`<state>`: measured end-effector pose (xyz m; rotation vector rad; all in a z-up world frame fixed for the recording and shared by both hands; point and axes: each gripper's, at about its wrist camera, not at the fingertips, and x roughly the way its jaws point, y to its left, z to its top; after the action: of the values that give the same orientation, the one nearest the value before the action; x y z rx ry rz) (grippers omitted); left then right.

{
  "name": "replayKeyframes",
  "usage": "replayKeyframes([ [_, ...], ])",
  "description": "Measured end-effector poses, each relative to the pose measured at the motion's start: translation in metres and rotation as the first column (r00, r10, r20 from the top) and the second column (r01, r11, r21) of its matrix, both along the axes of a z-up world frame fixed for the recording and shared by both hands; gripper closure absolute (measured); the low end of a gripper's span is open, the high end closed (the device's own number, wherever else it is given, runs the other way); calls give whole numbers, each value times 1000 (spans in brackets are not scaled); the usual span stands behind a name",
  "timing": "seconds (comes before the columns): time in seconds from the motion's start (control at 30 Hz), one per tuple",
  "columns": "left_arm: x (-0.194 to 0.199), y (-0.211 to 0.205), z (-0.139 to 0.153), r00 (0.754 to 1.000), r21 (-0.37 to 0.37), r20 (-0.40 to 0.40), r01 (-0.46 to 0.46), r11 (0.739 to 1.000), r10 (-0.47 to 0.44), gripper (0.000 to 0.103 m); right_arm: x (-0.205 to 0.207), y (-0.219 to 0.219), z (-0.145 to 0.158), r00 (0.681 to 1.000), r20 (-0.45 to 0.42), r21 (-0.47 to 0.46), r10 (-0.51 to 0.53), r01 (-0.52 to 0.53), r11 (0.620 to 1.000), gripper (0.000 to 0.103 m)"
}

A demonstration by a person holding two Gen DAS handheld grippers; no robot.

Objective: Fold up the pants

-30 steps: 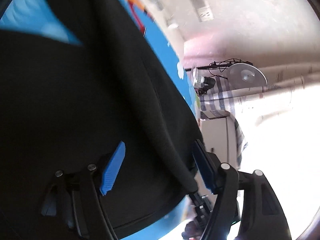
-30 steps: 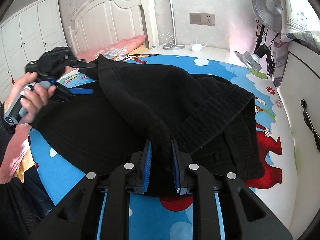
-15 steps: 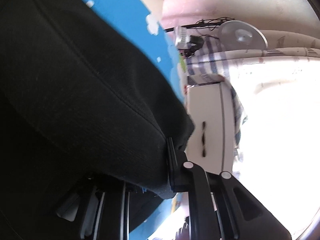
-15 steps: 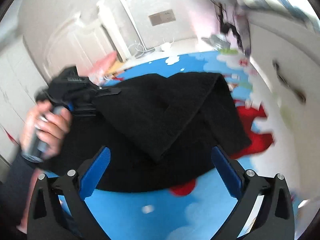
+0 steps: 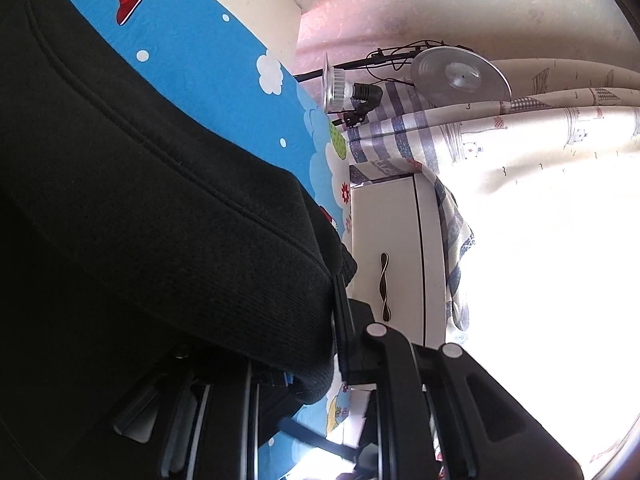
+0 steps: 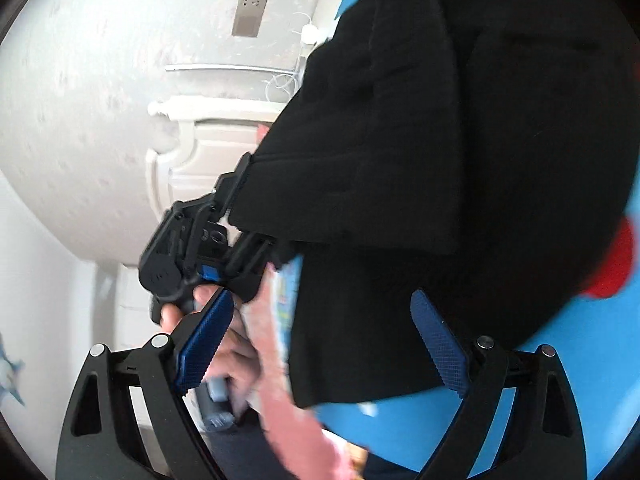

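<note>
Since a second ago the right gripper (image 6: 320,356) has let go of the black pants (image 6: 460,128): its jaws, clamped on a fold then, have just swung wide and eased in a little, and now stand released with nothing pressed between the blue pads (image 6: 204,344). Its view has also rolled sharply, so the bed runs up the right side. The left gripper (image 5: 316,344), open around the cloth before, has closed and is clenched on the ribbed edge of the pants (image 5: 160,184).

Only the right wrist view shows the left gripper (image 6: 224,216) from outside, pinching a corner of the folded pants, with the person's left hand (image 6: 228,344) wrapped round its handle. The pants lie doubled over on the blue cartoon bedsheet (image 6: 580,360), and the white headboard (image 6: 208,136) stands behind.

Only the left wrist view shows the white cabinet (image 5: 396,232) beside the bed, a fan (image 5: 460,76), a clamp lamp (image 5: 340,88) and the patterned curtain (image 5: 500,140). The bedsheet (image 5: 208,64) lies beyond the cloth.
</note>
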<state>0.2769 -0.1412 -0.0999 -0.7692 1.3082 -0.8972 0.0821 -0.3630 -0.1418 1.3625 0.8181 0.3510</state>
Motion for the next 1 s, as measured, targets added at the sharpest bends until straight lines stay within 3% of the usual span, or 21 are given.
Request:
replayKeyframes([
  [0.1, 0, 1, 1, 1000, -6, -3, -7, 1000, 7, 89, 11, 7, 2, 992, 12, -27, -129, 129, 991, 14],
  [0.17, -3, 6, 1, 1000, -13, -6, -15, 1000, 15, 89, 20, 6, 1, 977, 21, -39, -210, 211, 977, 21],
  [0.23, -5, 10, 1, 1000, -19, -7, -25, 1000, 25, 89, 26, 0, 0, 959, 32, -79, -283, 285, 955, 38],
  [0.27, -6, 11, 1, 1000, -21, -7, -29, 999, 28, 89, 28, -4, 2, 954, 47, -103, -296, 299, 949, 59],
  [0.3, -8, 14, 1, 999, -20, -2, -37, 999, 37, 89, 31, -7, 6, 956, 63, -157, -285, 292, 944, 71],
  [0.43, -24, 14, 0, 998, 39, 28, -50, 998, 49, 89, 22, -7, 29, 960, 125, -277, -251, 277, 920, 76],
  [0.57, -74, 12, 11, 990, 93, 117, -88, 992, 77, 89, -9, -9, 62, 965, 138, -384, -223, 260, 886, 78],
  [0.67, -115, 4, 10, 984, 123, 160, -99, 987, 79, 89, -26, -13, 56, 971, 93, -452, -221, 239, 860, 79],
  [0.77, -133, -8, -13, 987, 171, 154, -71, 983, 45, 87, -39, -35, 28, 976, -16, -490, -217, 182, 853, 81],
  [0.83, -134, -4, -34, 997, 176, 71, -43, 984, 30, 79, -42, -41, 7, 975, -84, -496, -207, 139, 857, 81],
  [0.87, -134, 5, -37, 998, 163, 56, -36, 986, 27, 68, -43, -43, 1, 975, -87, -500, -204, 134, 856, 82],
  [1.0, -124, 75, -10, 976, 135, 180, -151, 979, 126, 56, -46, -38, 3, 981, -64, -534, -183, 121, 837, 82],
])
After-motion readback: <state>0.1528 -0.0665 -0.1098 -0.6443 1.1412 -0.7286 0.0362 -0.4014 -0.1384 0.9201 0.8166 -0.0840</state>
